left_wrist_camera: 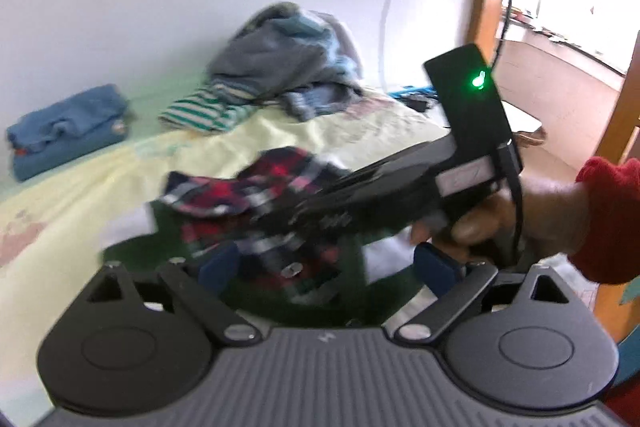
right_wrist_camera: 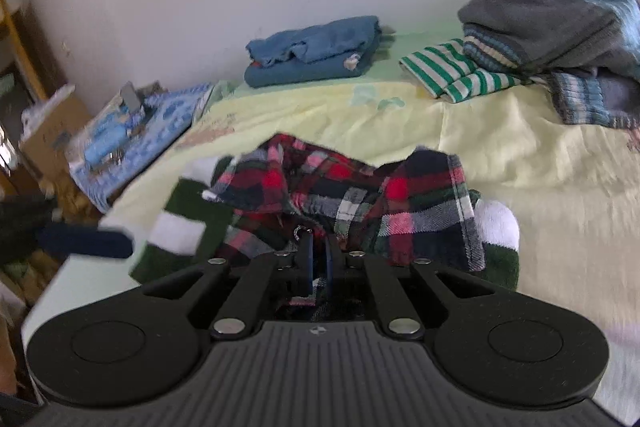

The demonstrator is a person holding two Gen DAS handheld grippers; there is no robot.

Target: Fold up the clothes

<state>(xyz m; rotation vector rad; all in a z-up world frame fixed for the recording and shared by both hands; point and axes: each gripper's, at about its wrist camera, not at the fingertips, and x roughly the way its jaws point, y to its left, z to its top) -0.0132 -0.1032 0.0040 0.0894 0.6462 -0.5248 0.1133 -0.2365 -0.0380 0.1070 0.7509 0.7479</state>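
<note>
Plaid shirt (right_wrist_camera: 344, 195) lies bunched on the bed (right_wrist_camera: 520, 155), over a green-and-white striped garment (right_wrist_camera: 180, 219). Right gripper (right_wrist_camera: 318, 259) clenched on its near edge; left gripper (left_wrist_camera: 328, 267) spread wide, empty. Step: gripping to spread. Next likely needs a left-side hold.

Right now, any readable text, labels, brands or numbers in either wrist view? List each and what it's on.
No readable text in either view.
Left gripper body: small pale emblem, a symbol, not letters.
Right gripper body: small round emblem, no letters.
Cardboard box: faint marks, too blurred to read.
Blue patterned packet: print only, no legible words.
</note>
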